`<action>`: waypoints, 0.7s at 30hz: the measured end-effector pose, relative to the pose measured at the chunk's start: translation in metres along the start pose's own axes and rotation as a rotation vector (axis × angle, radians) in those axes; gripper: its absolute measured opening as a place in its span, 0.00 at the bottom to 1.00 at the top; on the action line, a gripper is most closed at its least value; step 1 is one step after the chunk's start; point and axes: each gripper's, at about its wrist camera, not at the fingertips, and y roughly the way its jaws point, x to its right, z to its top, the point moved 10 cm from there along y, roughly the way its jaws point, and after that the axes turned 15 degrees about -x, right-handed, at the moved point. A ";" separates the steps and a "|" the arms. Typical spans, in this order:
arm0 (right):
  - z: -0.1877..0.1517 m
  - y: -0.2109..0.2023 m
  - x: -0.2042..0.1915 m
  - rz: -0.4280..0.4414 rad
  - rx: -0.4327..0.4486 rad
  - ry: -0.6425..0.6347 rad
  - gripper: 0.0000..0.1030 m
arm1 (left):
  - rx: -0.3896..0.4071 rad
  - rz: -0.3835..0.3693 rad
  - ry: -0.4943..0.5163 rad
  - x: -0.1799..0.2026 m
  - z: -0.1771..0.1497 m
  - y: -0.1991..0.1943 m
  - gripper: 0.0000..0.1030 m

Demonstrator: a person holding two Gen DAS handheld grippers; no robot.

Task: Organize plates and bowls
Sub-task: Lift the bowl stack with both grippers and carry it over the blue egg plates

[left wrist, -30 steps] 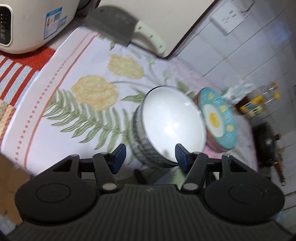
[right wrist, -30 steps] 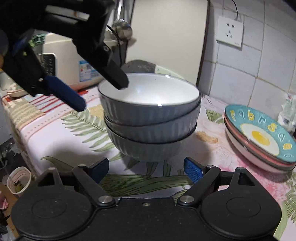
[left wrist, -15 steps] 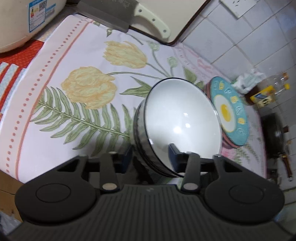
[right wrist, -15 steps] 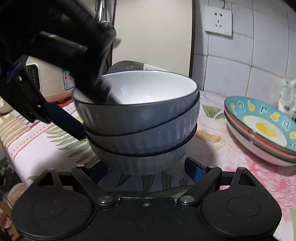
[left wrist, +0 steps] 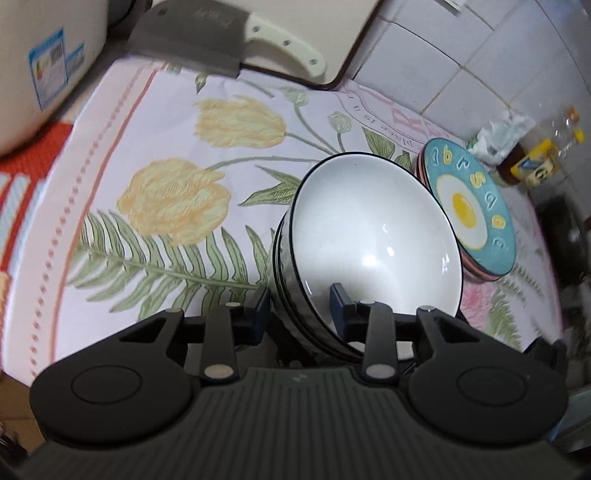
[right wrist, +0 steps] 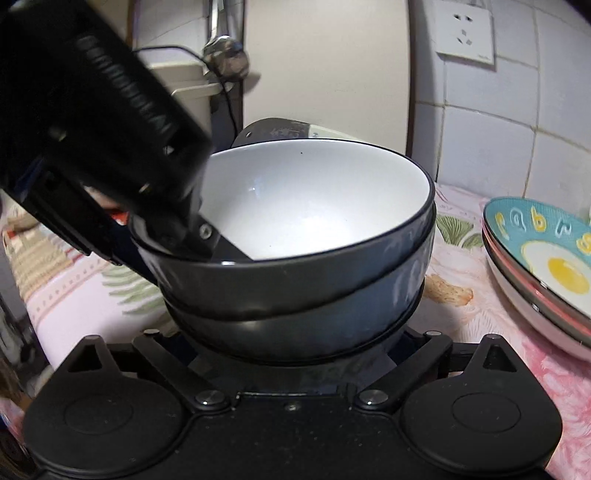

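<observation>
Three grey bowls with white insides sit nested as a stack on the flowered tablecloth. My left gripper straddles the top bowl's near rim, one finger inside and one outside. Its jaws are closing and the pads look pressed on the wall; the top bowl sits slightly tilted. My right gripper is low at the foot of the stack, jaws opening wide on either side of the bottom bowl, fingertips hidden under it. A stack of plates topped by a teal fried-egg plate rests to the right.
A cleaver lies against a leaning cutting board at the back. A rice cooker stands back left. Bottles and a dark pan are at the far right by the tiled wall.
My left gripper came down over the stack's rim and narrowed from wide open to clamped around the wall. My right gripper moved in close under the stack and spread wider.
</observation>
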 end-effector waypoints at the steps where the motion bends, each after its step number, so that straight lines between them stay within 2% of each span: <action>1: 0.000 0.000 0.000 0.000 -0.007 0.001 0.96 | 0.000 0.021 0.006 0.003 0.000 0.000 0.33; 9: -0.006 -0.009 -0.002 0.009 -0.007 0.011 0.96 | 0.004 0.033 0.004 0.009 -0.005 -0.002 0.33; 12: 0.001 -0.015 0.001 0.007 0.013 0.008 0.96 | 0.017 0.030 0.001 0.014 -0.007 -0.012 0.33; 21: 0.014 -0.067 0.010 -0.001 0.053 0.008 0.96 | 0.031 0.032 0.029 0.051 -0.009 -0.052 0.33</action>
